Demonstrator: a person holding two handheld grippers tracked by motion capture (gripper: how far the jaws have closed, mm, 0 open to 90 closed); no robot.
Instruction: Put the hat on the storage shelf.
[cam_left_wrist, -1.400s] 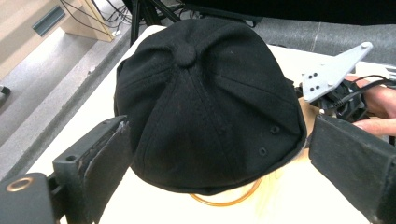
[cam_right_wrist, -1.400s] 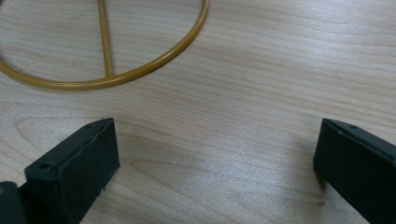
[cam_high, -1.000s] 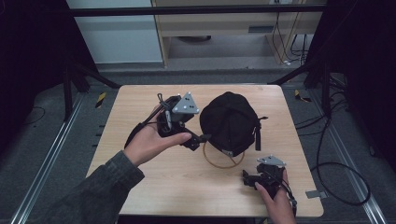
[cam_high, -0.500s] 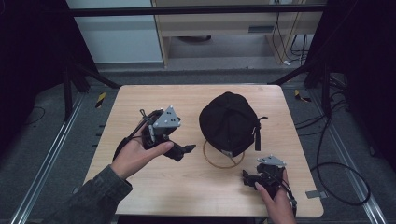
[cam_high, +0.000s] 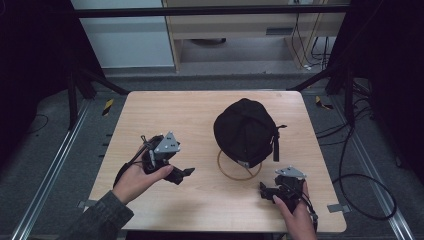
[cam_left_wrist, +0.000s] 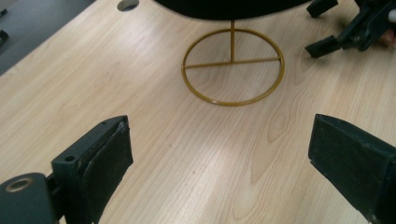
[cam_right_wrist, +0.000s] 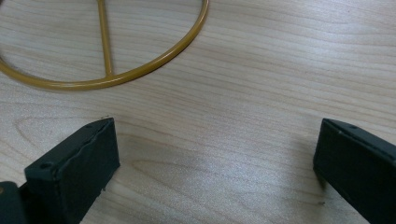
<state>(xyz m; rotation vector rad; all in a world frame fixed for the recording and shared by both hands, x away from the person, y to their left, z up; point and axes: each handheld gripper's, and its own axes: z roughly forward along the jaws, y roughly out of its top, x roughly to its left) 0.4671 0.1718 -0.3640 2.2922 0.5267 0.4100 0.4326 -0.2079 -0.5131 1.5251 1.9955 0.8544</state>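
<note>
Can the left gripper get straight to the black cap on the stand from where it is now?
Probably yes. The left gripper is open, pointing toward the gold stand, with bare table between. The black cap sits on top of it, and the right gripper is off to the side.

1. The left gripper (cam_high: 186, 173) is black, with a grey three-cornered plate on top and black cables at its back.
2. The right gripper (cam_high: 262, 190) is also black and has the same grey plate.
3. The jaws are flat black blocks with small screw holes.
4. The left arm wears a grey-green sleeve (cam_high: 100, 220).
</note>
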